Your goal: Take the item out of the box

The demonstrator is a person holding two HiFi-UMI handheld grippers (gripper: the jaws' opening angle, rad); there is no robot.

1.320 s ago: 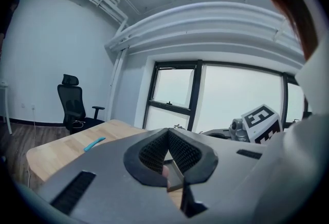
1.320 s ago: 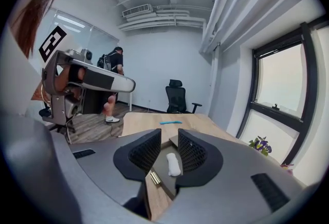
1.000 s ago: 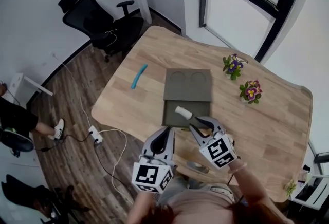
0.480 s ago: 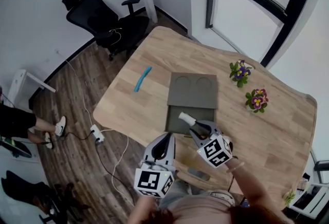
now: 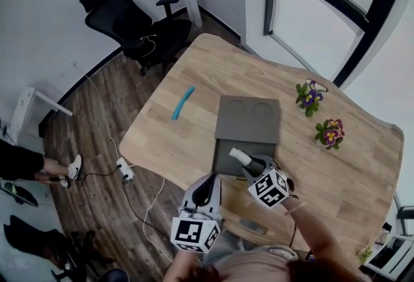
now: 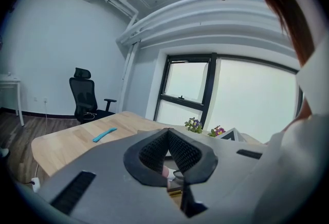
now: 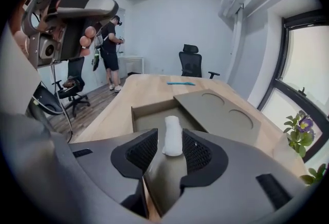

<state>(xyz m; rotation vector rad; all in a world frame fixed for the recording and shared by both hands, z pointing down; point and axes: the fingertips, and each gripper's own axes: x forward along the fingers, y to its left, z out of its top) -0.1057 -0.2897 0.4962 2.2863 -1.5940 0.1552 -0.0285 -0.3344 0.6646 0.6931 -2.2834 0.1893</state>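
The surface carries the open box, its lid laid flat behind the tray. Over the last second our right gripper has come down toward that tray, tipping nose-down. Its fingers have just been spreading — they now stand apart on either side of the white item, which lies in the tray, unsqueezed. We take this as the reach before the grasp, so nothing has left the box yet. Our left gripper hangs by the near edge, pointing almost level — fingers closed on nothing.
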